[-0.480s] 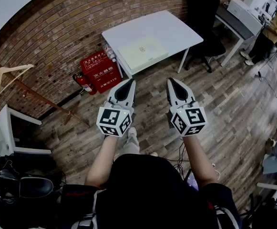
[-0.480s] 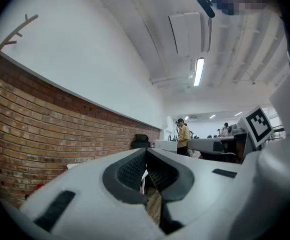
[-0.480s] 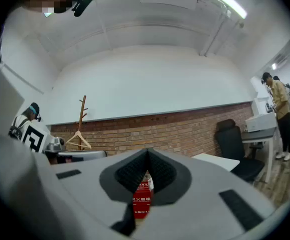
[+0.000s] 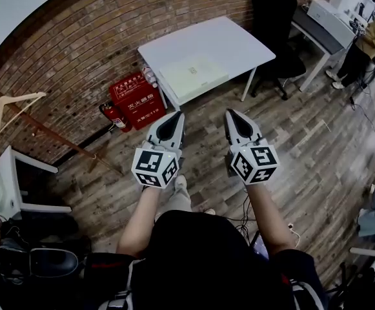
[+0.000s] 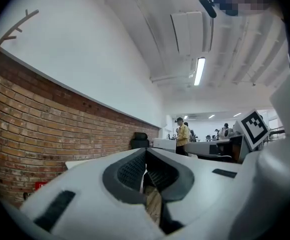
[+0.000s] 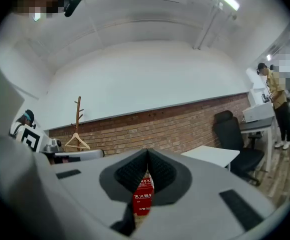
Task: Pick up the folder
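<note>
Only my head view shows the pale folder (image 4: 193, 75), flat on the white tabletop (image 4: 232, 41), well ahead of me. My left gripper (image 4: 176, 116) and right gripper (image 4: 230, 113) are both closed tight, holding nothing, hanging over the floor as in the earlier frame.

Both arms reach forward at frame centre — left gripper (image 4: 172, 126) and right gripper (image 4: 236, 123) level, side by side, jaws closed, empty.
</note>
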